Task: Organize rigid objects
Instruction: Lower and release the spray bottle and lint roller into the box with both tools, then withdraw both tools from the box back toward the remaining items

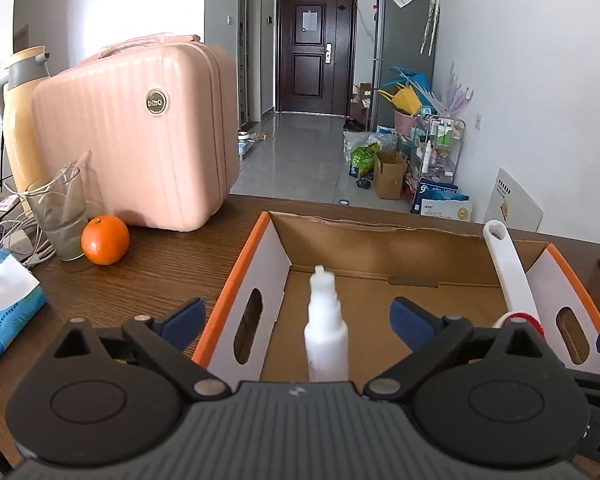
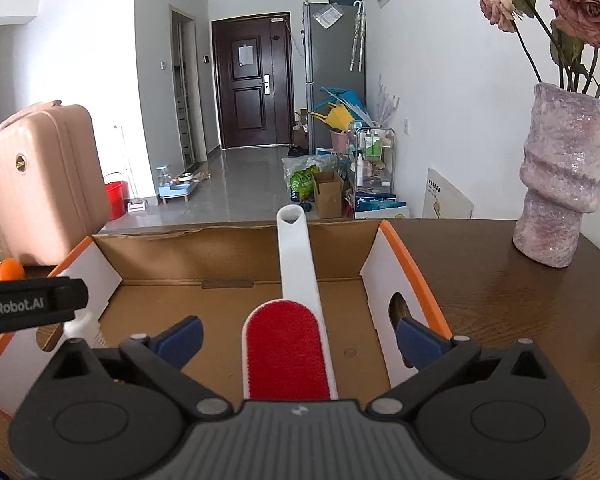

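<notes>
One red-faced white brush [image 2: 288, 344]

We see our left gripper [image 1: 296, 318] and right gripper [image 2: 298, 336] angled downward, fingers spread wide, apparently gripping nothing.

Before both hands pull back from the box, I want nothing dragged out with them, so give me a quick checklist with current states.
1. Left claw open, pads off the white bottle: ok.
2. Right claw open, clear of the lint brush: ok.
3. Bottle inside the cardboard box: ok.
4. Brush settled: its handle leans on the far wall; cannot tell if stable.
5. Orange outside the box: not ok.
</notes>
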`<state>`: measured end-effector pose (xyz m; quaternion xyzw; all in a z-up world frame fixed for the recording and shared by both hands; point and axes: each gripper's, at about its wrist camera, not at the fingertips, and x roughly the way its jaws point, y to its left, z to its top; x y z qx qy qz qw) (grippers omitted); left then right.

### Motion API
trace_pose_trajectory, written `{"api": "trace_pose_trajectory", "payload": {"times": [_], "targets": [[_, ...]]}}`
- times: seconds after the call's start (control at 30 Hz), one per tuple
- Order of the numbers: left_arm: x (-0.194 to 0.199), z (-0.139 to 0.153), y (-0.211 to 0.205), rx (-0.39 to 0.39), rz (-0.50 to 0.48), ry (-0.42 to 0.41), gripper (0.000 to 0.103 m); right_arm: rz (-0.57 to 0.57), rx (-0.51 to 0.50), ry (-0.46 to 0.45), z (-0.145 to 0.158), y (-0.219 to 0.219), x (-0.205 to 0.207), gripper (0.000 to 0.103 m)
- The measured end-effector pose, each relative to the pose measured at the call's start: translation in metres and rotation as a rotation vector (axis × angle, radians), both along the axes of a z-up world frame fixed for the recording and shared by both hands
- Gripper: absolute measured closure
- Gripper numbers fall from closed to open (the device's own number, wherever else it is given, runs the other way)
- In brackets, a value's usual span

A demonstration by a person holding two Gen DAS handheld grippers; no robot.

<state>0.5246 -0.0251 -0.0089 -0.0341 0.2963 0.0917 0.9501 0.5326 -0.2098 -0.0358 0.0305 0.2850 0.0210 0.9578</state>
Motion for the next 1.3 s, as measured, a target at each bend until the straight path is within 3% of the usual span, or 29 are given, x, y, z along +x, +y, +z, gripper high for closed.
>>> {"api": "trace_pose_trajectory", "payload": {"times": [0.6, 1.3], "targets": [[-0.031, 0.021, 0.001, -0.041, -0.002, -0.052, 0.000, 0.012, -0.013, -0.056, 0.021, -0.001, -0.030, 0.000], [-0.130, 0.039, 0.015, -0.041, -0.020, -0.128, 0.000, 0.013, -0.011, -0.166, 0.043, -0.005, -0.135, 0.000]]}}
